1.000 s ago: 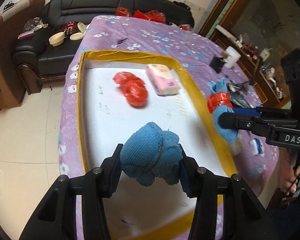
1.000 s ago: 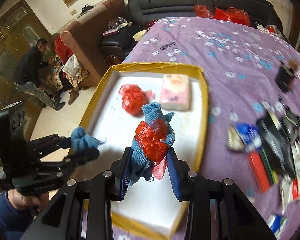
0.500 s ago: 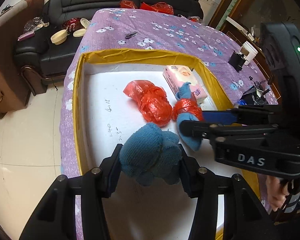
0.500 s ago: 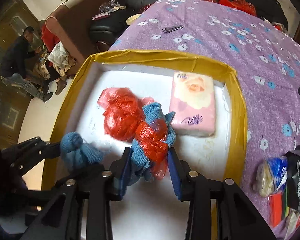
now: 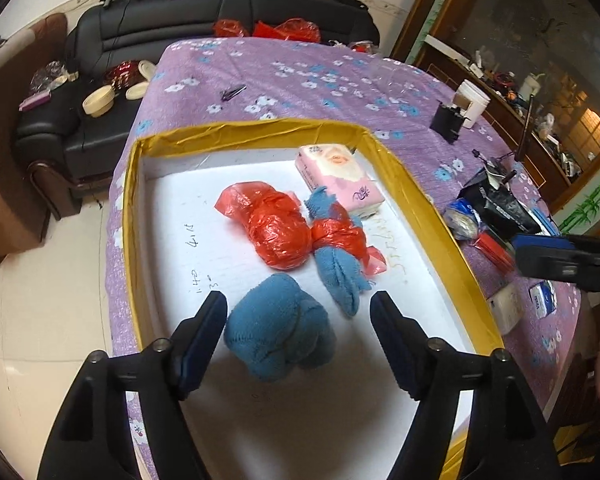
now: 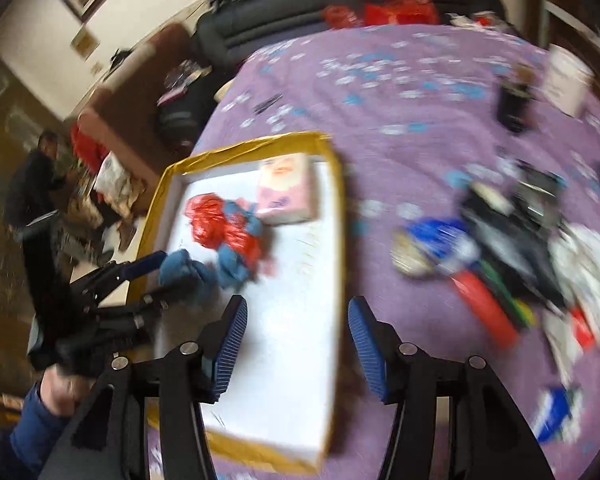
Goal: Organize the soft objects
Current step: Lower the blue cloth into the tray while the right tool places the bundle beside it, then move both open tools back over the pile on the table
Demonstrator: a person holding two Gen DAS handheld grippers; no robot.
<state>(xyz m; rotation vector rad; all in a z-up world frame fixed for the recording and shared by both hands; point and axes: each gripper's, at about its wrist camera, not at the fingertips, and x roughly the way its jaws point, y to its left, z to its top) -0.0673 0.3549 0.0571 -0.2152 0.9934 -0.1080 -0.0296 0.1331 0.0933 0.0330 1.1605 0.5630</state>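
Left side first: the left gripper (image 5: 298,310) has its jaws opening. The blue sock ball (image 5: 278,330) sits betw. them on the white floor of the box (image 5: 252,131), but the pads don't press it now; there's a gap on each side, bigger on the right. So it's let go, resting in the box near the front.

Just past the ball, a bit right, lies the tied cloth (image 5: 338,258), a blue cloth w/ a red band round its middle. Its long way runs from far-left to near-right. It touches the red bag (image 5: 274,230) on its left. The pink pack (image 5: 338,178) is behind, near the far right wall.

Right side: the right gripper (image 6: 296,334) has jaws opening too, w/ nothing betw. them. It hangs over the front right edge of the box, well apart from the tied cloth. The view is blurry. More stuff (image 6: 500,248) lies on the purple worktop (image 5: 308,76) to the right, so I'd guess the right hand is nearer for the next pick.

What's diff. from a sec ago: both jaws were squeezing then, left on the ball, right on the tied cloth. Now both things lie in the box, and the right gripper has pulled back and off to the right.
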